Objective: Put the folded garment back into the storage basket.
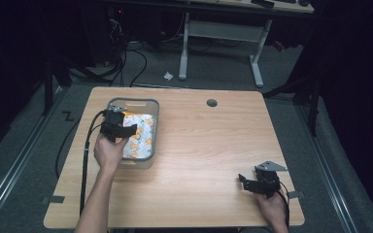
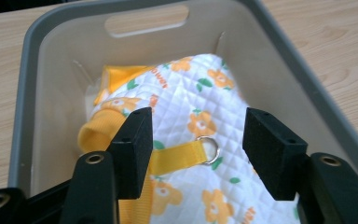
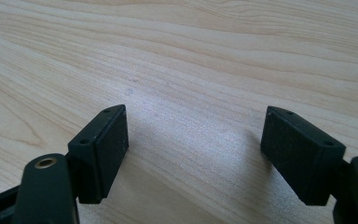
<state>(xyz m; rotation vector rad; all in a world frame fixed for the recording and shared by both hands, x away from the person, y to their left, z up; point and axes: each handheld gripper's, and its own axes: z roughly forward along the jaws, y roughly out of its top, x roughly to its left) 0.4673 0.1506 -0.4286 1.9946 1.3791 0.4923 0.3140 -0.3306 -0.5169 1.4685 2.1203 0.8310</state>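
- High view: a grey plastic bin with cut-out handles (image 1: 153, 112) sits on the left part of the pale wood-grain table (image 1: 209, 145), and inside it lies a white quilted garment printed with orange flowers (image 1: 143, 133).
- Left tongs (image 1: 126, 130) hang over the near-left part of the bin, jaws apart and holding nothing; the left gripper view shows the garment (image 2: 200, 98) between and beyond the two black jaws.
- Right tongs (image 1: 246, 182) sit low at the near right corner of the table, well apart from the bin, jaws wide apart over bare wood (image 3: 191, 70).
- The garment looks soft, light and limp: stitched diamond quilting, orange ribbed cuffs and an orange webbing strap (image 2: 177, 157) ending in a small metal ring (image 2: 209, 149).
- It should bunch and sag when lifted, not hold its shape; nothing about it seems fragile or slippery.
- A likely place to take hold is the webbing strap beside the ring, or a pinched fold of the quilted cloth; the ring itself looks too small and smooth for the pads.
- The bin (image 2: 37, 56) has smooth, stiff walls that slope inward.
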